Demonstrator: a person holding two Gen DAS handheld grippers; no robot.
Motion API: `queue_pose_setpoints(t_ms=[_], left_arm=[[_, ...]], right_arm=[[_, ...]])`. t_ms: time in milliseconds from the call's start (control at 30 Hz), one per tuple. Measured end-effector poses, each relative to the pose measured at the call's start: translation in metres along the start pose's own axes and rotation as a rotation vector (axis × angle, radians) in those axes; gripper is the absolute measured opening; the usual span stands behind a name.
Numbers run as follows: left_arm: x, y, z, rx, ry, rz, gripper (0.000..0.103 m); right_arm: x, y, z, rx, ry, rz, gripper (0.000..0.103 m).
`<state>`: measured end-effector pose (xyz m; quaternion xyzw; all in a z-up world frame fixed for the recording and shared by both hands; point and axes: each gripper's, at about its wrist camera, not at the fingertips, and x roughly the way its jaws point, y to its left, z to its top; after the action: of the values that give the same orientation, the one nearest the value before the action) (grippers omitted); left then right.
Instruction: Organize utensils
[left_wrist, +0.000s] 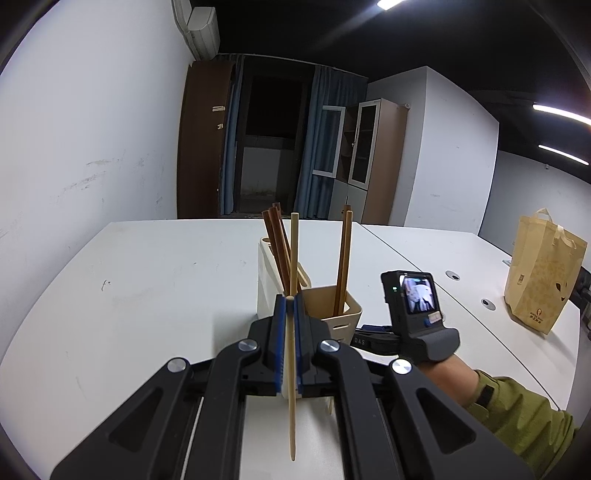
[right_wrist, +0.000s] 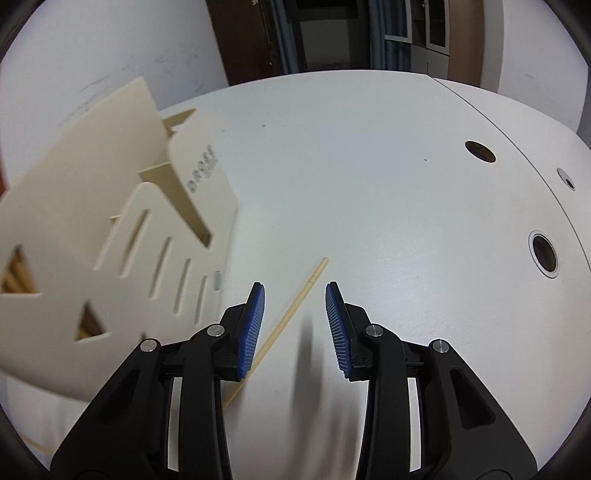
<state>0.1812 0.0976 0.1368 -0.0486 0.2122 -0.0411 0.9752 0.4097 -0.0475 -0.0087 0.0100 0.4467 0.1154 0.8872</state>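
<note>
Left gripper (left_wrist: 290, 314) clamps a pale wooden chopstick (left_wrist: 293, 369), held roughly upright between the blue pads, tip hanging over the white worktop (left_wrist: 129, 295). Just behind it stands the cream plastic utensil holder (left_wrist: 269, 288): dark brown chopsticks (left_wrist: 277, 243) lean in the tall rear compartment, a tan chopstick (left_wrist: 343, 258) stands in the lower front one. Right of that, the right gripper's camera unit (left_wrist: 413, 299), then a brown paper bag (left_wrist: 543, 273) well apart. Right wrist view: blurred holder at left, a second pale chopstick (right_wrist: 295, 306) lying flat on the worktop, right gripper (right_wrist: 294, 291) wide apart above it, holding nothing.
</note>
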Motion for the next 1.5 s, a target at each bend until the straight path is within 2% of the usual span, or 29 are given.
queue_pose_setpoints(t_ms=[367,600,900,1000,1267,1500], left_arm=[[0.0,0.003,-0.002,-0.006,0.007,-0.006,0.004],[0.004,0.01,-0.004,-0.023,0.023,-0.011,0.004],[0.005,0.007,-0.006,-0.025,0.026,-0.014,0.004],[0.005,0.006,-0.007,-0.023,0.03,-0.015,0.004],[0.006,0.007,-0.006,-0.025,0.029,-0.012,0.004],[0.01,0.007,-0.006,-0.028,0.028,-0.01,0.004]], right_arm=[[0.038,-0.003,0.014,0.006,0.091,-0.056,0.033],[0.049,0.0,0.012,-0.007,0.119,-0.105,0.028],[0.052,0.001,0.017,-0.033,0.162,-0.121,0.011],[0.052,-0.001,0.017,-0.044,0.164,-0.111,0.005],[0.044,-0.014,0.01,-0.017,0.144,-0.077,0.004],[0.009,-0.016,0.001,-0.03,0.037,-0.036,0.004]])
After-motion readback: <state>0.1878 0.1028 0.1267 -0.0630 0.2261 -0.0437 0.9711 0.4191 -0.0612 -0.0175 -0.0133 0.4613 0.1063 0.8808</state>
